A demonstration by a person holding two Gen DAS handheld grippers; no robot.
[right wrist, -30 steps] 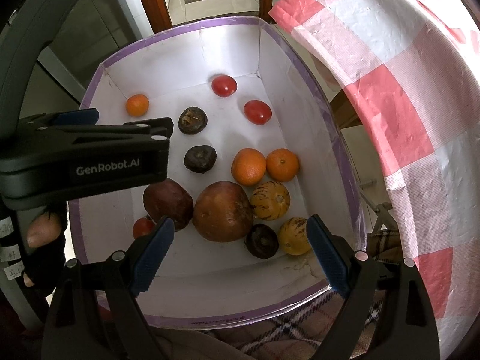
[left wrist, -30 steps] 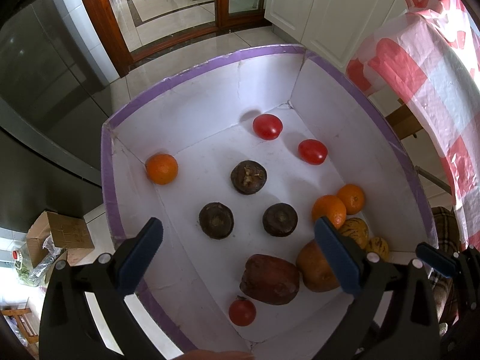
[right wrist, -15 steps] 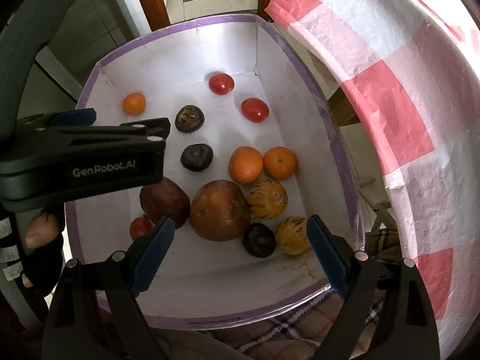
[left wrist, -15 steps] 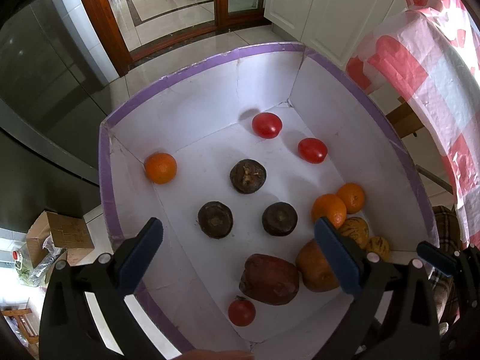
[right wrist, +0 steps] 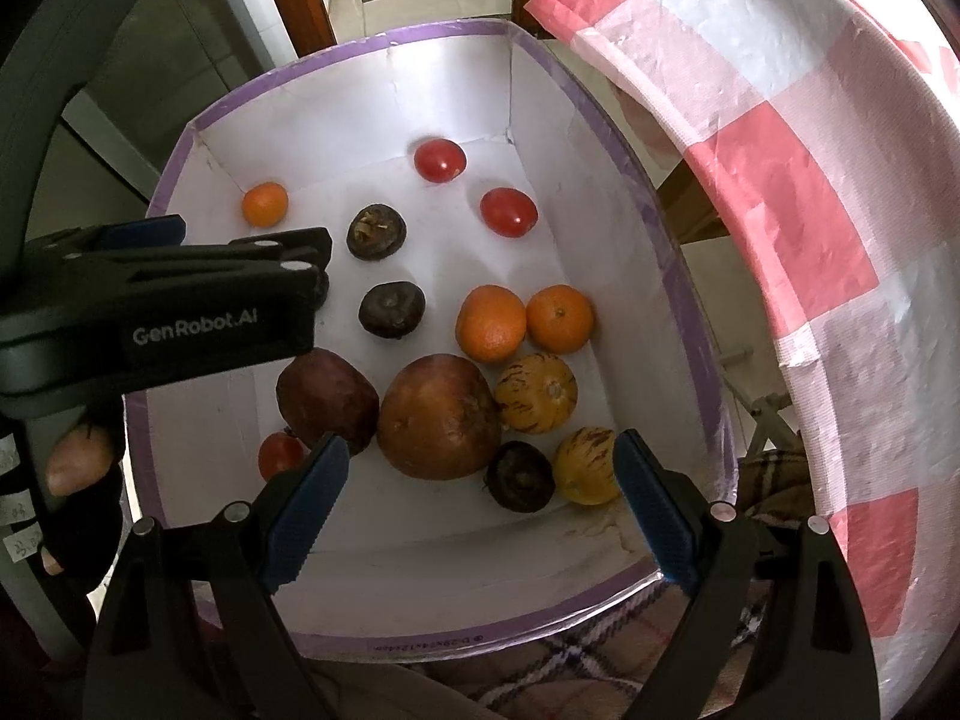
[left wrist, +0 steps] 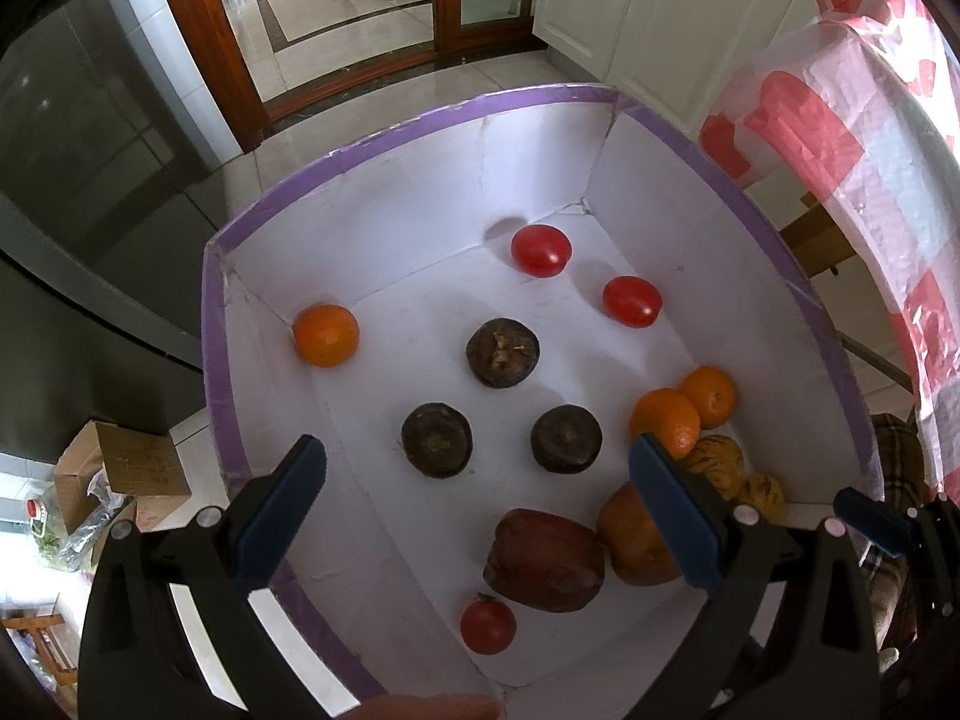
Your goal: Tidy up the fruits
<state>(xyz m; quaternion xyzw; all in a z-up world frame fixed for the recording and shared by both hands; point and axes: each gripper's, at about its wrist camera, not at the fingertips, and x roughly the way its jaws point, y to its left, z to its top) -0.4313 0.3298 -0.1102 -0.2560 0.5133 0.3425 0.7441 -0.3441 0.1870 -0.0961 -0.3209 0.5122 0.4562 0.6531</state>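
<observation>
A pale, glossy tiled floor (left wrist: 384,66) runs back to a dark wooden door frame (left wrist: 240,60) and white cabinet doors (left wrist: 630,12). A table draped in a pink-and-white checked plastic cloth (right wrist: 780,138) stands just beside a white cardboard box with purple-taped rim (right wrist: 600,114).

All the fruit lies loose on the box floor. At the far end are two red tomatoes (left wrist: 540,250) (left wrist: 631,301), apart from each other, and a lone small orange (left wrist: 326,335) sits in the far left corner. Mid-floor are three dark brown round fruits (left wrist: 503,351) (left wrist: 436,438) (left wrist: 565,438), none touching. Along the right wall two oranges (right wrist: 492,324) (right wrist: 559,318) press together, with two yellow striped melon-like fruits (right wrist: 536,393) (right wrist: 587,465) nearer, and a fourth dark round fruit (right wrist: 519,476) just beside the nearer one. A large brownish-orange pomegranate (right wrist: 439,416) touches a dark red pomegranate (right wrist: 327,399) on its left, and a third small red tomato (right wrist: 279,455) lies by the near left wall.

The left gripper (left wrist: 477,519) hovers above the box's near left side, blue-padded jaws spread wide and gripping nothing. The right gripper (right wrist: 477,510) hangs over the near edge, jaws equally wide apart and empty. A gloved hand (right wrist: 72,480) grips the left tool's handle.
</observation>
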